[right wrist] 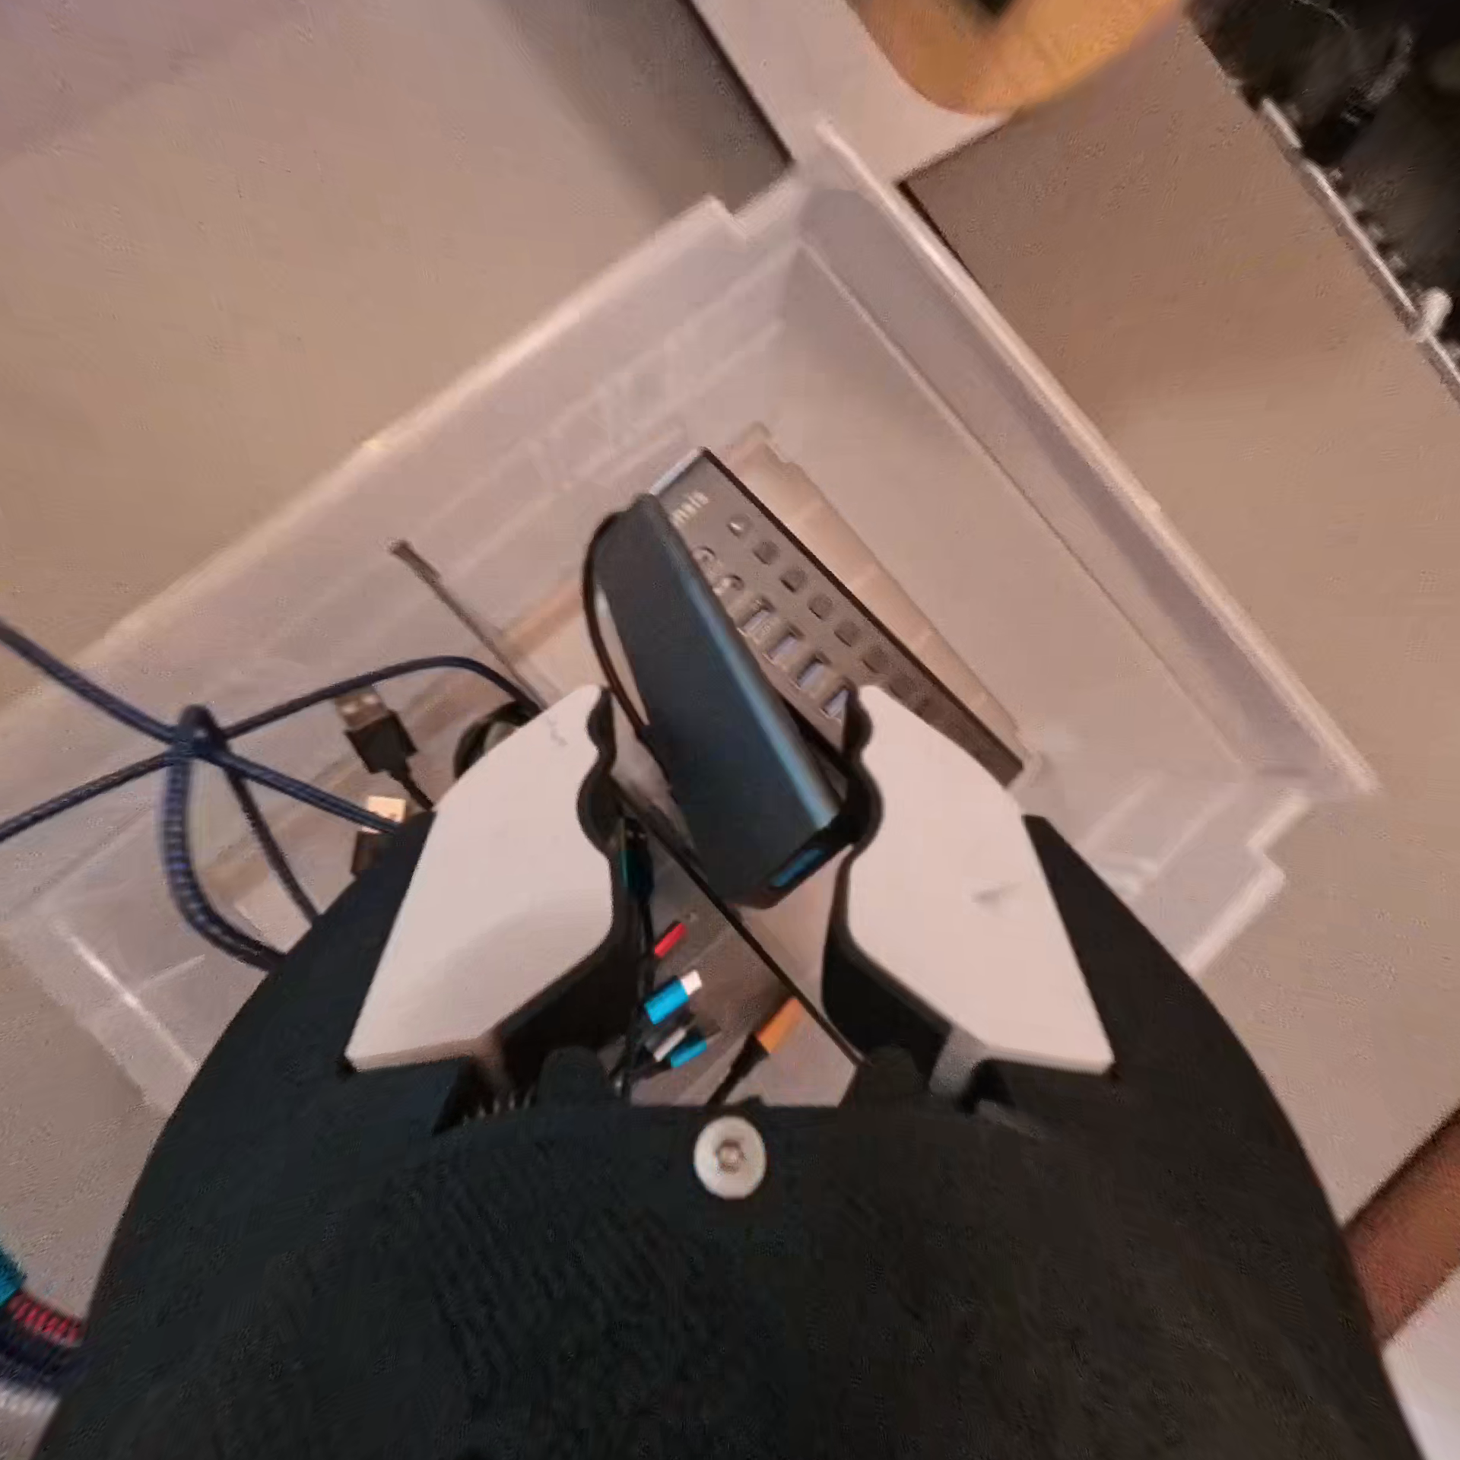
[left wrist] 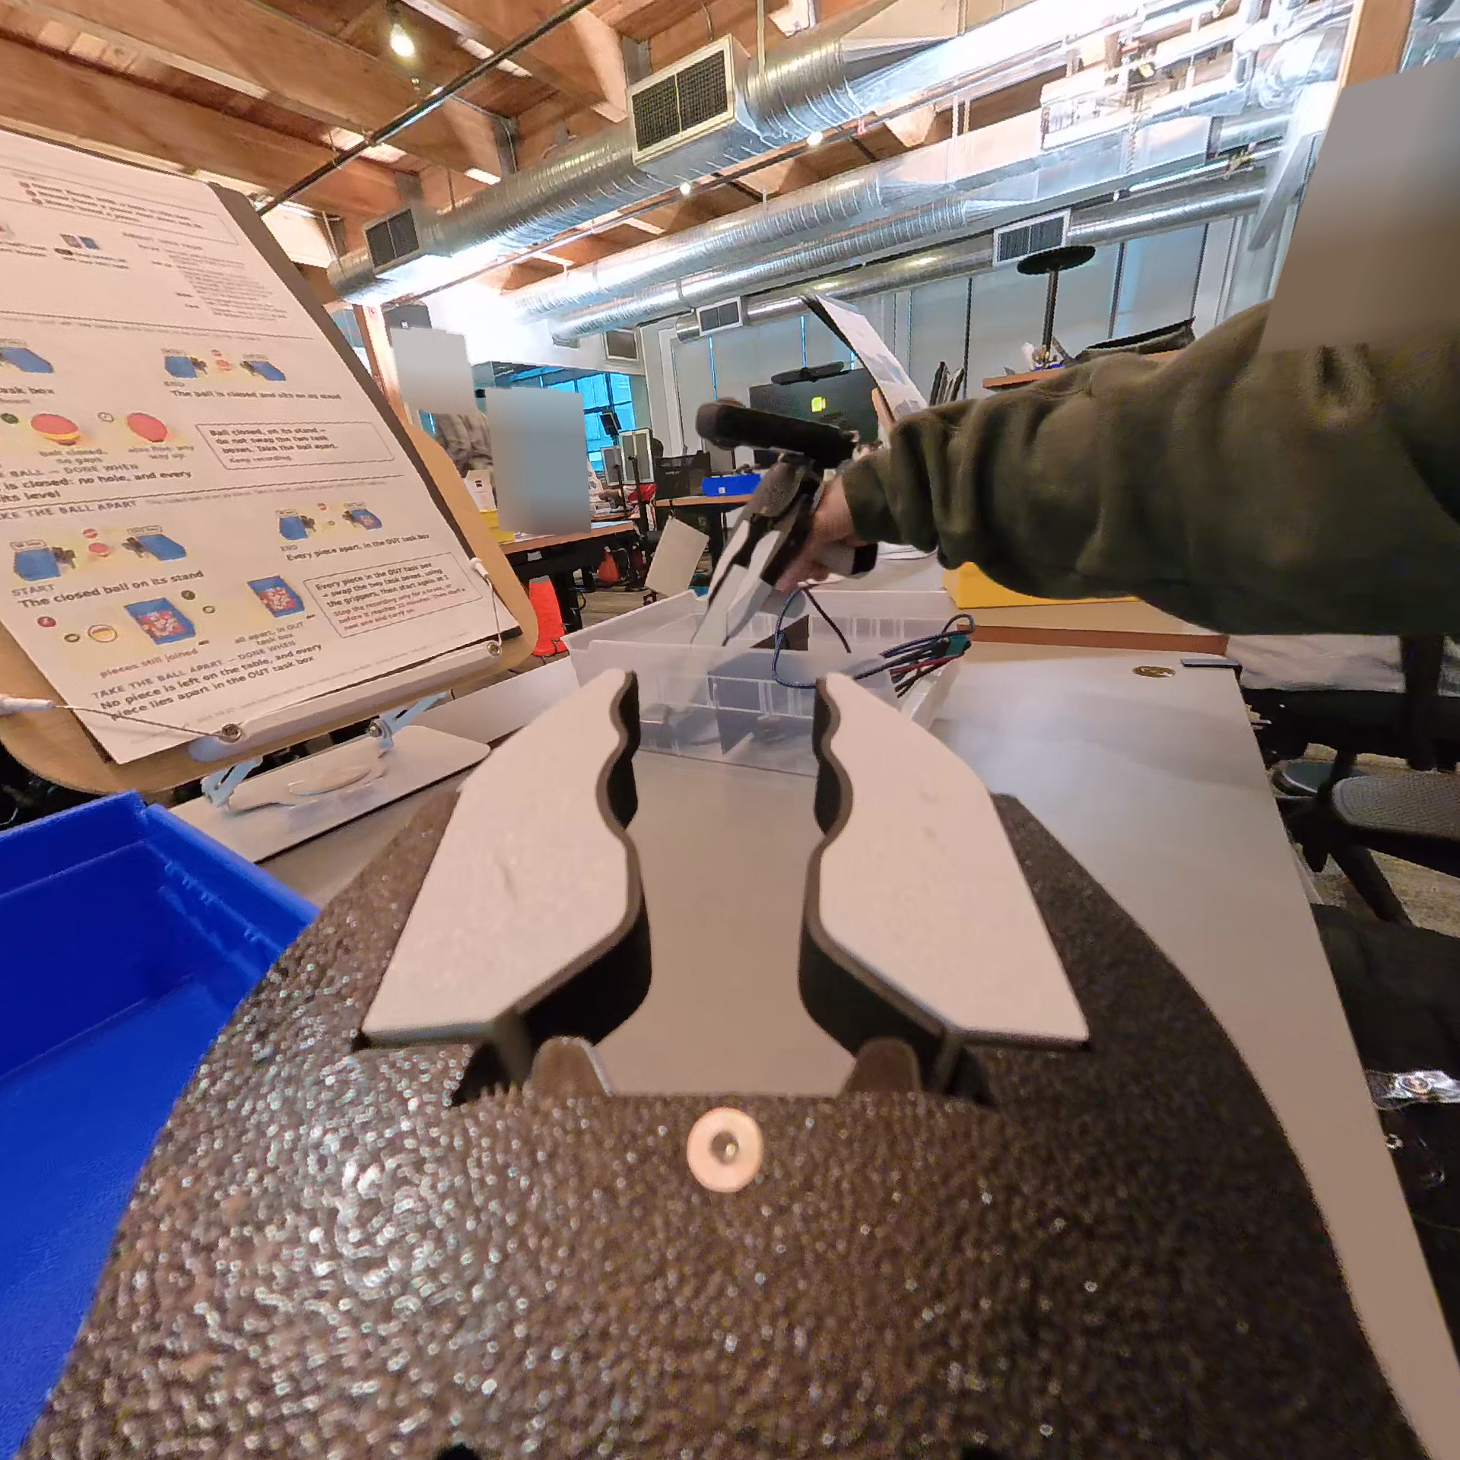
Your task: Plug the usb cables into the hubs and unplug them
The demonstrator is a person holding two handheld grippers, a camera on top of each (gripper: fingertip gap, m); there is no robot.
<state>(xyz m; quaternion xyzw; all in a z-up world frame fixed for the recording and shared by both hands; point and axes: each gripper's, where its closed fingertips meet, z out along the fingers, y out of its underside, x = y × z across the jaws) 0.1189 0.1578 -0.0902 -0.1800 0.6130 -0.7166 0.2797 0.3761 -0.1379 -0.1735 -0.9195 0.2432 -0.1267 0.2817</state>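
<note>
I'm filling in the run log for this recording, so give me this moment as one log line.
phase: fetching hub | right gripper: over clear bin, small dark hub between fingers, grip unclear | left gripper: open, empty | cables: unplugged in bin

Two hubs inside clear bin (right wrist: pixel 1066 442): slim dark hub (right wrist: pixel 711 711), grey multi-port hub (right wrist: pixel 829 608) behind it. Two grippers. One blue bin (left wrist: pixel 118 987), left of clear bin. Cable count indeterminate.

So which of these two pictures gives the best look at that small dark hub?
The right wrist view. There the small dark hub sits between the right gripper fingers, over the clear bin, its blue port facing the camera. The left wrist view shows only the bin from the side, with cables; the hub cannot be made out.
</note>
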